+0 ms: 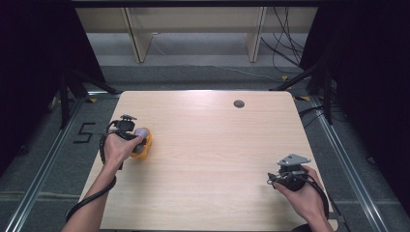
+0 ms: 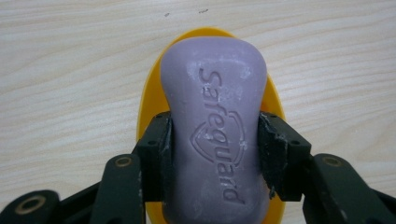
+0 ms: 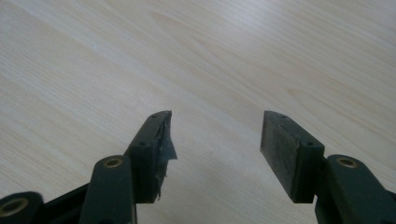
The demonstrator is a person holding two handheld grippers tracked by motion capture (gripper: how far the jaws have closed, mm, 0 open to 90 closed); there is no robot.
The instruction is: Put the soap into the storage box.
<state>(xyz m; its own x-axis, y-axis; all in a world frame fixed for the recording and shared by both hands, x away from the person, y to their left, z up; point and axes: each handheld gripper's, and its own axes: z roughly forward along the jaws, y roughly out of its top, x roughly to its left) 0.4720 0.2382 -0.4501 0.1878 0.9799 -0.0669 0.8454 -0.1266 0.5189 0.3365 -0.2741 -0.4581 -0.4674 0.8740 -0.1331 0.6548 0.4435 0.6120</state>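
Note:
A purple bar of soap (image 2: 212,130), stamped with a brand name, lies over a yellow soap dish (image 2: 148,100) on the wooden table. My left gripper (image 2: 215,140) is shut on the soap, its black pads pressing both long sides. In the high view the soap (image 1: 141,132) and the dish (image 1: 146,143) sit near the table's left edge, with the left gripper (image 1: 137,138) under the person's hand. My right gripper (image 3: 215,135) stands open over bare wood, nothing between its jaws. In the high view the right gripper (image 1: 288,175) sits near the table's right front corner.
The light wooden table (image 1: 212,159) has a round grey cable grommet (image 1: 239,103) at its far edge. Black cables trail from both grippers. Beyond the table are a grey floor, wooden shelf legs and dark curtains at both sides.

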